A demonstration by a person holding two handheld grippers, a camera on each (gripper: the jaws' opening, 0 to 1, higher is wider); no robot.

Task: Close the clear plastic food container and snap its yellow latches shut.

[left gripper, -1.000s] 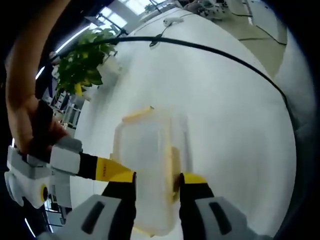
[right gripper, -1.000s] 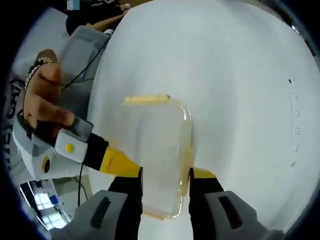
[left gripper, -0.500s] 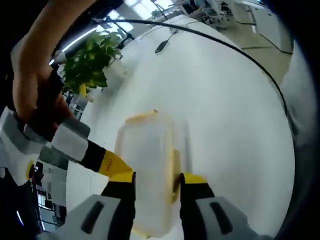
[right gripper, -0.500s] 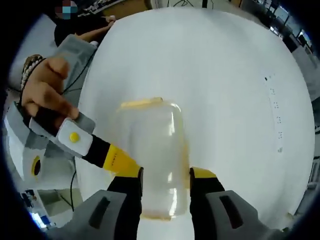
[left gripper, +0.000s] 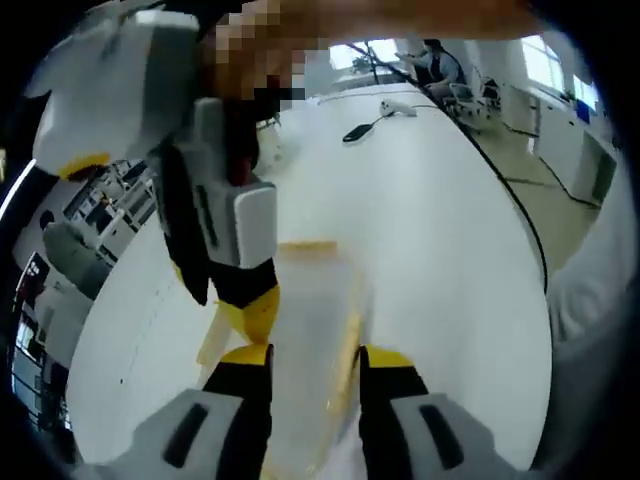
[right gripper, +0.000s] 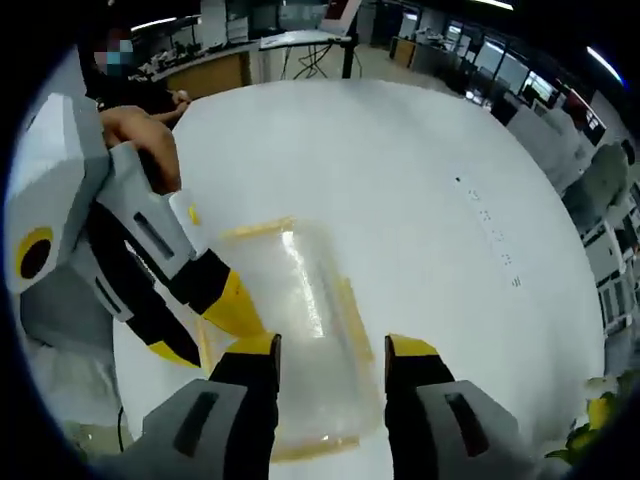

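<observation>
Container (right gripper: 300, 330): clear, yellow latches (right gripper: 256, 229), on white table (right gripper: 420, 200).
Left gripper (left gripper: 312, 362): jaws apart, astride container.
Right gripper (right gripper: 328, 352): jaws apart, likewise astride.

Bright, even overhead light washes out the round white surface (right gripper: 420, 200), and shadows are faint. The clear plastic food container (right gripper: 300, 330) carries a glare streak; in the left gripper view it blurs softly. Fisheye bending curves the edges.

One clear container (right gripper: 300, 340) on one white table (right gripper: 420, 180) — with yellow latches along its edges (at least three show, blurred). Two claws beside it — left claw (left gripper: 313, 362), right claw (right gripper: 330, 350). One black cable (left gripper: 510, 200) beyond the container.
</observation>
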